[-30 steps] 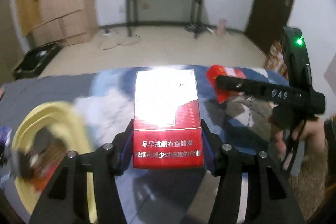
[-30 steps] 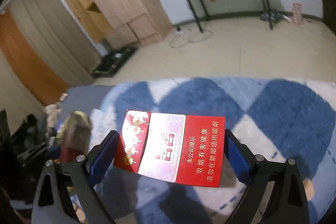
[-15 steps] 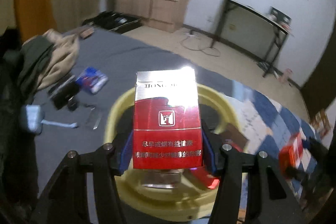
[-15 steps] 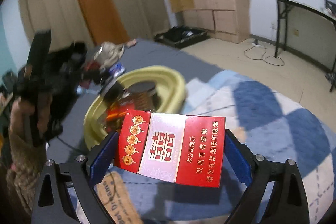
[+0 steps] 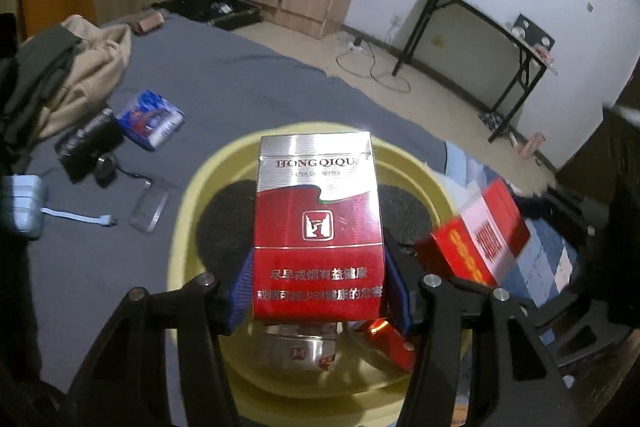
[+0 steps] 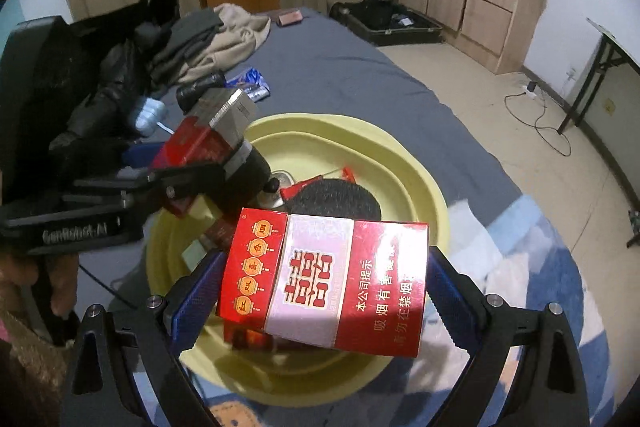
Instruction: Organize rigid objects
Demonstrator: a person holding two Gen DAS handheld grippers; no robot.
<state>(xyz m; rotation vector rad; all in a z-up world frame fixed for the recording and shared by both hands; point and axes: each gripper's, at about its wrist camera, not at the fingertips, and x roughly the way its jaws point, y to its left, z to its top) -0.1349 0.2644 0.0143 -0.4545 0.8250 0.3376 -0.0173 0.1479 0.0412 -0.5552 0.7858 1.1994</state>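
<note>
My left gripper point(image 5: 318, 287) is shut on a red and silver cigarette pack point(image 5: 318, 227), held upright over the yellow basin point(image 5: 192, 195). My right gripper point(image 6: 322, 287) is shut on a red and white cigarette pack point(image 6: 324, 279), held sideways over the near rim of the same basin point(image 6: 412, 179). Each gripper shows in the other's view: the right one with its pack point(image 5: 480, 231) at the basin's right, the left one with its pack point(image 6: 212, 135) at the basin's left. The basin holds more red packs point(image 5: 386, 341), a silver tin point(image 5: 304, 347) and a dark round pad point(image 6: 340, 199).
The basin sits on a grey bed sheet point(image 5: 240, 75) next to a blue patterned blanket point(image 6: 560, 267). Left of it lie a blue packet point(image 5: 150, 119), a black device point(image 5: 88, 147), a clear case point(image 5: 150, 207) and a clothes pile point(image 6: 208, 35). A black desk point(image 5: 480, 39) stands by the wall.
Both grippers have swung left from over the blue blanket to over the yellow basin, each still holding its pack. The two grippers now stand close together above the basin.
</note>
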